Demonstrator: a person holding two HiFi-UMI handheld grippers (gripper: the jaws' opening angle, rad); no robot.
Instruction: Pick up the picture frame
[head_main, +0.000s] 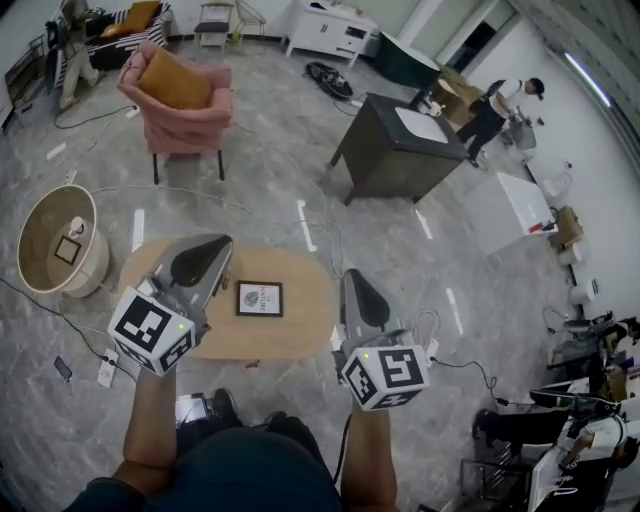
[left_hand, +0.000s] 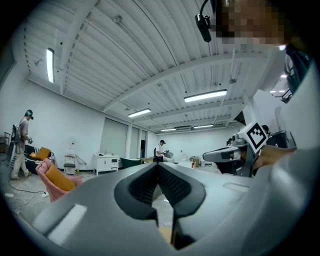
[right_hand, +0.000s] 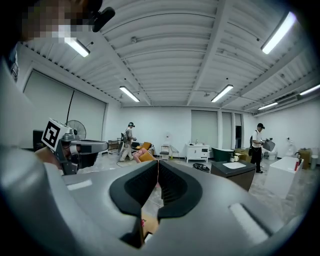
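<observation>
The picture frame (head_main: 259, 299), dark-edged with a pale print, lies flat on the oval wooden table (head_main: 300, 330) below me in the head view. My left gripper (head_main: 215, 245) hangs above the table's left part, just left of the frame. Its jaws are shut with nothing between them, and they point level into the room (left_hand: 158, 165). My right gripper (head_main: 352, 278) hovers past the table's right edge, to the right of the frame. It is also shut and holds nothing (right_hand: 158, 162). Neither gripper view shows the frame; only a sliver of wooden table shows under each pair of jaws.
A round tub-like side table (head_main: 62, 240) stands left of the wooden table. A pink armchair (head_main: 178, 100) is beyond it. A dark cabinet (head_main: 395, 145) and a white box (head_main: 515, 210) stand at the right, with a person (head_main: 500, 105) behind. Cables run across the floor.
</observation>
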